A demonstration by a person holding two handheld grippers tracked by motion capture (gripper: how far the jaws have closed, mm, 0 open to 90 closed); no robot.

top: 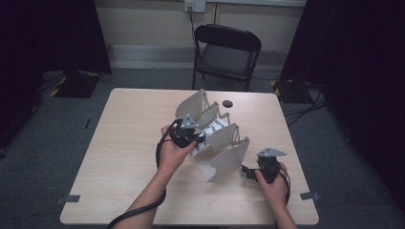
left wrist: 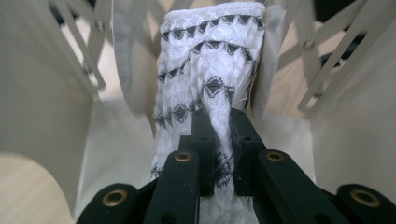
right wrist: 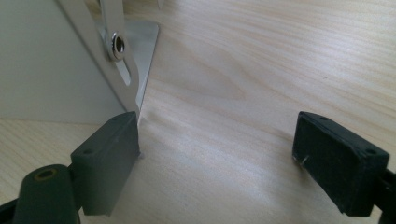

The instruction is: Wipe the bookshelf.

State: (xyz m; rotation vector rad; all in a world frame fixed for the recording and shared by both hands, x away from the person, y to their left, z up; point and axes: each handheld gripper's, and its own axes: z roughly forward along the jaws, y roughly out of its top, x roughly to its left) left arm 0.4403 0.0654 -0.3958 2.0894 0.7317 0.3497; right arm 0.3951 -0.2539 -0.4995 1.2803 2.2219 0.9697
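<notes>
The left claw [left wrist: 219, 140] is clamped on the white knitted cloth with black diamond bands [left wrist: 210, 70], which runs lengthwise straight ahead of it, between the pale fan-shaped panels of the folding rack [top: 224, 157] at mid-desk. The right claw [right wrist: 217, 163] rests gaping and empty on the light wooden desk [right wrist: 243, 70], one pad just beside the rack's foot. The cloth's far end is cut off, and its underside is hidden.

Left gripper [top: 198, 140] on patterned cloth [top: 208, 133] amid rack panels [top: 224, 157], table [top: 119, 157] centre
</notes>
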